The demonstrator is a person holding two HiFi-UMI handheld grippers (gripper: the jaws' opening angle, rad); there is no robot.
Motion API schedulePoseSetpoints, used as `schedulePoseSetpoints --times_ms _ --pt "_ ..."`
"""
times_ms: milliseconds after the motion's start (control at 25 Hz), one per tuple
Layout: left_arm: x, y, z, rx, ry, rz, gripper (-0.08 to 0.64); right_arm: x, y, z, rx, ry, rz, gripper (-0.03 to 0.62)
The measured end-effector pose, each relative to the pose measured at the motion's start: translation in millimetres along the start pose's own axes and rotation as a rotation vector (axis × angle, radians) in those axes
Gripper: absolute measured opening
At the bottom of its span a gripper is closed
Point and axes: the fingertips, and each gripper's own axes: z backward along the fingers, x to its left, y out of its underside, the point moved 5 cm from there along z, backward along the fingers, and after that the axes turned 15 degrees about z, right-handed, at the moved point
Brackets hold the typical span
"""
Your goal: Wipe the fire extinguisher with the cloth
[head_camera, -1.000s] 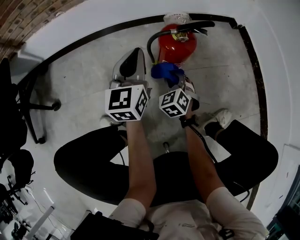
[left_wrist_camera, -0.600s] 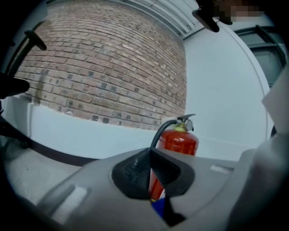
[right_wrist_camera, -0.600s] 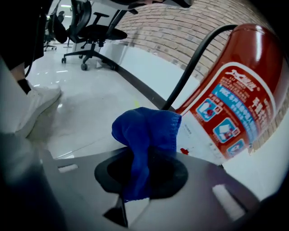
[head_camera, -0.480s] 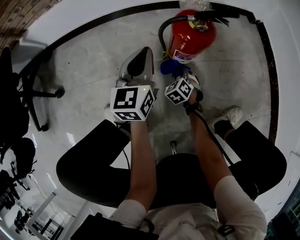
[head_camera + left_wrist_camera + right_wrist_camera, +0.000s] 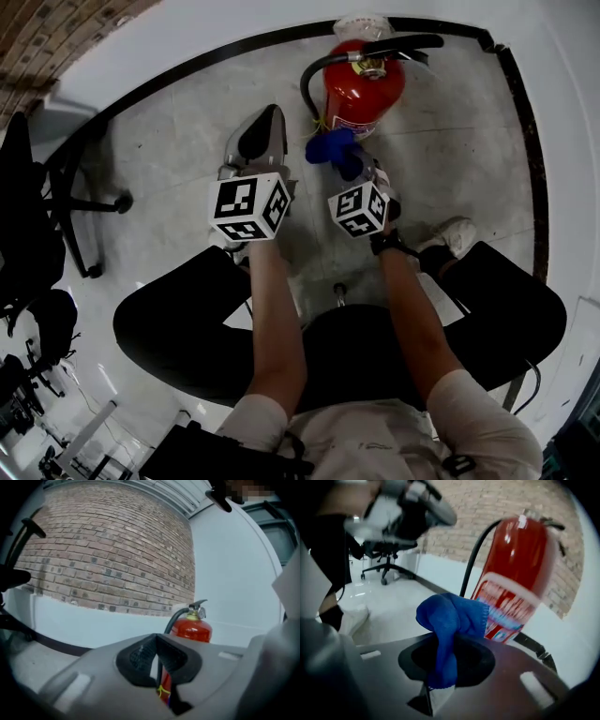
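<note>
Two grippers are held out over the floor, just ahead of the person's knees. The left gripper is held off to one side, its fingers brought together on nothing, with only a thin slit showing below the tips. It is judged to be parked there so that the wiping side is not crowded. The right gripper is set a little farther on, its fingers clamped on the blue cloth. The cloth is bunched into a wad above the pinch, so that a padded face is presented forward. The wad is held just beside the lower body of the fire extinguisher, by the printed label; whether contact is made cannot be told. The extinguisher is stood upright on the floor near the white wall. Its black hose is looped down the side toward the left gripper, so the cylinder's near face is left open to a stroke.
</note>
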Motion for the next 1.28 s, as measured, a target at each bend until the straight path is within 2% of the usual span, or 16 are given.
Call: schedulePoseSetpoints --times_ms 160,240,320,400,600,840,920,1120,1280 --pt "-6.6 -32.1 -6.5 -0.05 0.018 -0.02 0.002 -62.4 -61.1 89.2 -0.152 0.237 -0.054 0.083" --pt "-17.0 -42.5 -9.3 -0.066 0.045 -0.028 0.002 -98.5 -83.9 124.5 -0.196 0.35 -0.041 0.083" --pt "-27.0 -48.4 -10.8 -0.078 0.073 -0.027 0.002 -131.3 -103.5 146.3 -0.207 0.423 0.004 0.083" --pt "-34.5 -50.8 -11.4 -0.085 0.092 -0.025 0.002 -155.2 -114.6 149.3 -0.177 0.449 0.042 0.083" --pt "-45.1 -44.4 -8.6 -0.075 0.108 -0.021 0.002 -157.2 -100.5 130.1 -0.1 0.433 0.054 0.083" --pt "-32.5 -37.4 -3.7 -0.072 0.075 0.003 0.002 -130.1 -86.6 127.6 -0.118 0.447 0.053 0.083" --pt "-28.8 -33.6 -3.0 -0.07 0.066 0.012 0.002 -116.7 -78.6 123.5 -0.099 0.41 0.065 0.083" --pt "-26.1 -23.6 -1.8 -0.058 0.055 0.019 0.002 -72.2 -32.6 82.5 0.009 0.237 0.119 0.081" --pt "-20.6 -7.9 -0.1 -0.034 0.041 0.016 0.002 -56.8 -4.1 43.8 0.061 0.157 0.165 0.081"
